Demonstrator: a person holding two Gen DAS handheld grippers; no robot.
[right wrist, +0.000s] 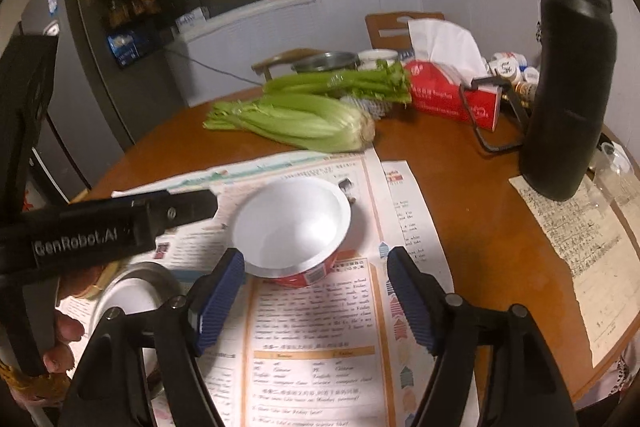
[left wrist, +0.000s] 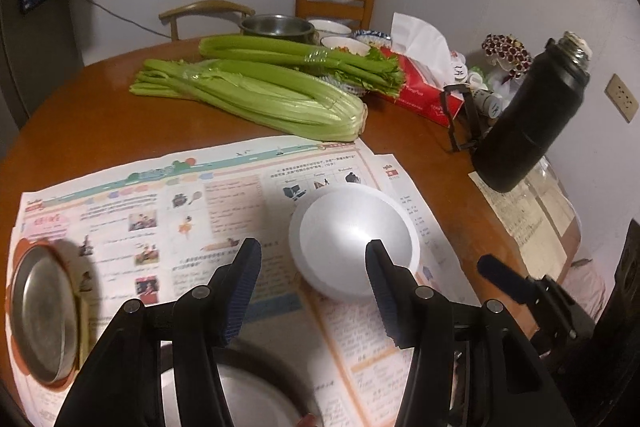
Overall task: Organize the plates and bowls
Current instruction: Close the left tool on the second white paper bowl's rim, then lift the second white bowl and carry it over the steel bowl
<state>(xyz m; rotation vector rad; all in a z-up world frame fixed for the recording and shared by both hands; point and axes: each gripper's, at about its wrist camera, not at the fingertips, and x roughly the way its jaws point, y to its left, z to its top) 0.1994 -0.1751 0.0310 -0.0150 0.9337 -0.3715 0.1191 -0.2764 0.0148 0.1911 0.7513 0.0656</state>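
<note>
A white bowl [left wrist: 354,239] with a red printed outside [right wrist: 294,223] stands upright on newspaper on the round wooden table. My left gripper [left wrist: 314,251] is open and empty, its right finger in front of the bowl's near side. My right gripper [right wrist: 316,261] is open and empty, just short of the bowl. A metal plate on an orange plate [left wrist: 42,311] lies at the left. A white dish with a dark rim [left wrist: 248,399] sits under the left gripper; it also shows in the right wrist view [right wrist: 132,297].
Two celery bunches [left wrist: 256,91] lie mid-table. Behind them are a metal bowl [left wrist: 276,26], small dishes [left wrist: 346,43], a red tissue box [right wrist: 452,95] and a tall black flask [right wrist: 568,87]. Paper sheets [right wrist: 580,247] lie at the right edge. Chairs stand behind.
</note>
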